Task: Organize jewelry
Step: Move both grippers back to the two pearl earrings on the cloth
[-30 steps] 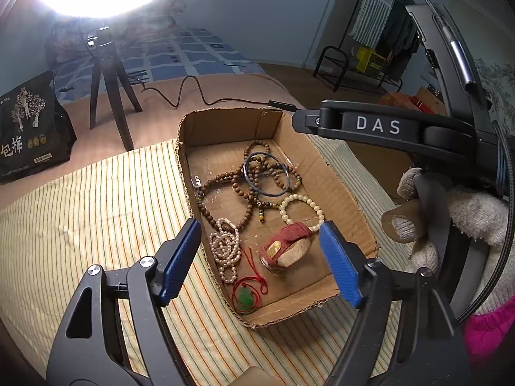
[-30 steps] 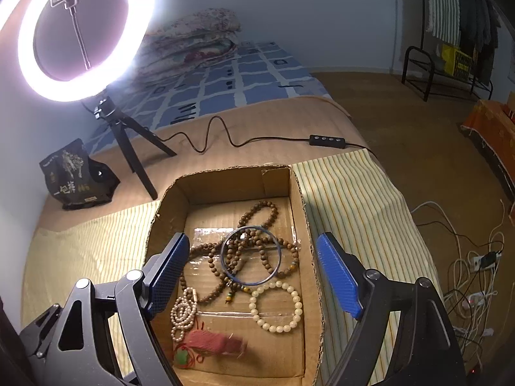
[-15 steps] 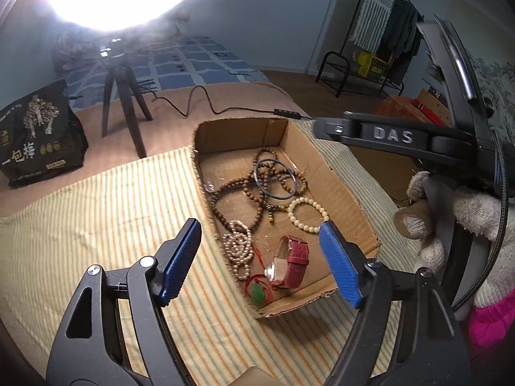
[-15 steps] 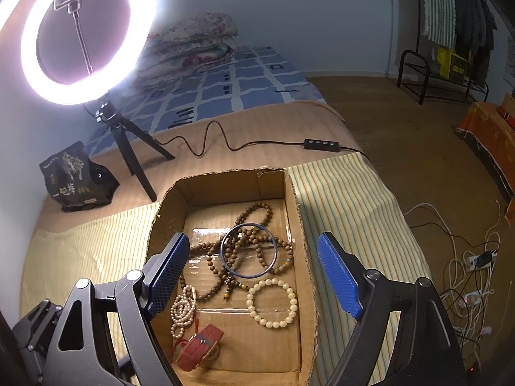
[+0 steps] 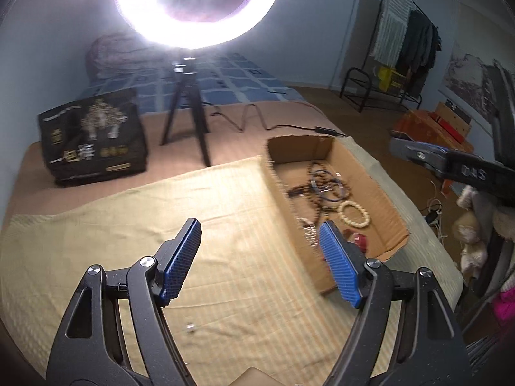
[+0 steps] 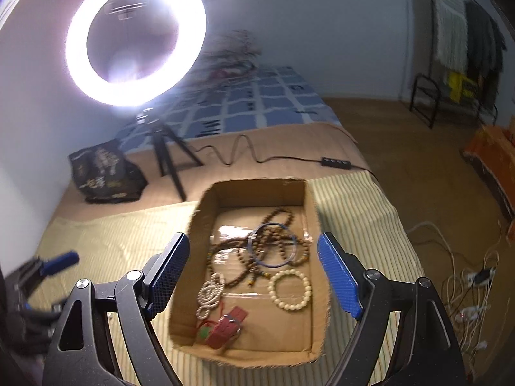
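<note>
The shallow brown cardboard tray point(image 6: 313, 222) of bead bracelets lies straight ahead between the wide, empty right gripper point(image 6: 254, 276); the left gripper point(image 5: 260, 260), equally wide and empty, has it off to its right.

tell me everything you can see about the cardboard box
The box is a shallow open tray of brown corrugated cardboard with low, roughly cut walls and clear tape shining on its floor. It sits flat on the striped cloth. Inside lie brown bead strands, a blue bangle, a cream bead bracelet, a small pale bead strand and a red watch. Neither tool touches it.
</note>
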`<state>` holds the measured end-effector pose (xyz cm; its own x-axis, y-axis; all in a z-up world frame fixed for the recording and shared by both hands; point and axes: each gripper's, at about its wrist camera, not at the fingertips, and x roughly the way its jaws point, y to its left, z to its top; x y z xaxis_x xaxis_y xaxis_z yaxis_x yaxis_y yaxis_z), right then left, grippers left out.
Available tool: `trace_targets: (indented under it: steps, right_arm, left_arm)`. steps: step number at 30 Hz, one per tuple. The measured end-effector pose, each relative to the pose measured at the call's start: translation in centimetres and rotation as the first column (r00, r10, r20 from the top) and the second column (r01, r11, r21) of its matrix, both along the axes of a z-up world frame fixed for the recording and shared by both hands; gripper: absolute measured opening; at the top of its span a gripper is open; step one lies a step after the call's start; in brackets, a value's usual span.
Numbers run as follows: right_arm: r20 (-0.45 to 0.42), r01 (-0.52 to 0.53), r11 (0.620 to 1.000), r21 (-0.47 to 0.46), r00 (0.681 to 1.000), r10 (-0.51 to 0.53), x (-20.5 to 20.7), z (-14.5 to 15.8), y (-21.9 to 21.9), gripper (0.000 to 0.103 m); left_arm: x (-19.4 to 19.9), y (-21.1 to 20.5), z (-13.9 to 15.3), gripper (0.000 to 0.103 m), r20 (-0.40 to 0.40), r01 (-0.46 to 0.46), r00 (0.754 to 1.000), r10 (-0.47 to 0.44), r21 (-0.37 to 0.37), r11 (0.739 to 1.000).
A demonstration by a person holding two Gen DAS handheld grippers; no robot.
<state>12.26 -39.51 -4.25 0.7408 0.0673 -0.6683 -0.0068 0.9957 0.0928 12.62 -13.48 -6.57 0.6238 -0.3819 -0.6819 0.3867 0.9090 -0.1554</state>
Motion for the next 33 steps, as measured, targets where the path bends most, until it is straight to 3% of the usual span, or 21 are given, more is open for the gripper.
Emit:
trace_targets:
  steps: [15,22,24,26,28,32,33]
  right_arm:
    - [-0.002,-0.233,0.972,-0.027,0.973,0.233,-3.6,-0.9,8.7,0.082]
    - [-0.048,-0.300,0.954,-0.015,0.953,0.299,-3.3,-3.1,11.1,0.081]
    - [-0.059,-0.315,0.949,-0.001,0.947,0.315,-3.3,-3.7,11.8,0.078]
    - [-0.076,-0.335,0.942,0.011,0.939,0.335,-3.1,-4.5,12.6,0.069]
    - [-0.091,-0.352,0.936,0.017,0.932,0.352,-3.0,-5.2,13.4,0.069]
    - [-0.126,-0.388,0.921,0.026,0.913,0.388,-3.0,-6.8,15.2,0.069]
    - [-0.132,-0.395,0.918,0.026,0.909,0.395,-2.9,-7.1,15.5,0.068]
  left_arm:
    - [-2.2,8.2,-0.2,0.078,0.029,-0.080,0.996,0.079,0.036,0.996]
    - [-3.5,10.2,-2.2,0.058,-0.025,-0.073,0.997,0.075,0.060,0.996]
    - [-4.0,10.6,-3.0,0.057,-0.043,-0.068,0.997,0.071,0.063,0.996]
    - [-4.4,10.9,-3.8,0.056,-0.059,-0.063,0.996,0.067,0.066,0.996]
    - [-4.9,11.1,-4.6,0.049,-0.082,-0.057,0.995,0.063,0.065,0.996]
    - [-5.9,11.0,-6.6,0.048,-0.138,-0.038,0.989,0.046,0.062,0.997]
    - [-6.1,10.9,-7.2,0.043,-0.151,-0.030,0.988,0.040,0.066,0.997]
